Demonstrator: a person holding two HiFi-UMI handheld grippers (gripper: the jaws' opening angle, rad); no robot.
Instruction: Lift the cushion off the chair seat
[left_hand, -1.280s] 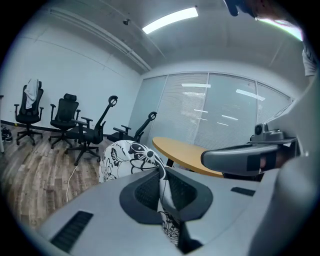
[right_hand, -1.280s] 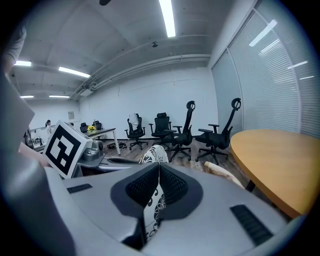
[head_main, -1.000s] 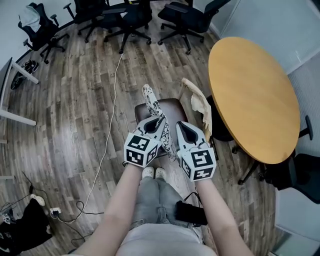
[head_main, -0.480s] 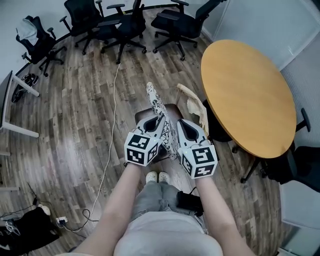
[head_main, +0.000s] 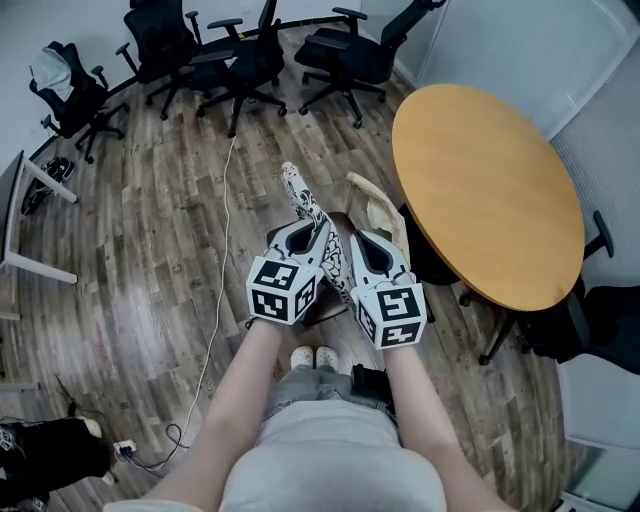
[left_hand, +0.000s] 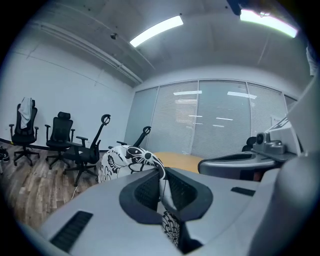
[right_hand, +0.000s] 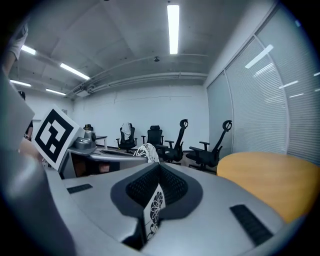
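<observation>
The cushion (head_main: 305, 205), white with a black floral print, hangs on edge in the air between both grippers. My left gripper (head_main: 320, 233) is shut on its left side and my right gripper (head_main: 351, 247) is shut on its lower edge. Below them, a little of the brown chair seat (head_main: 343, 219) shows, and a cream cloth (head_main: 383, 212) is draped over the chair's back. In the left gripper view, cushion fabric (left_hand: 124, 159) is pinched in the left gripper (left_hand: 161, 181). In the right gripper view, a printed strip of cushion (right_hand: 155, 206) sits in the right gripper (right_hand: 159, 179).
A round wooden table (head_main: 485, 185) stands close on the right with a dark chair (head_main: 600, 330) beyond it. Several black office chairs (head_main: 245, 55) line the far wall. A white cable (head_main: 222, 250) runs over the wooden floor, and a white desk frame (head_main: 20, 225) is at the left.
Both grippers have risen with the cushion held between them. It hangs higher above the brown seat than before.
</observation>
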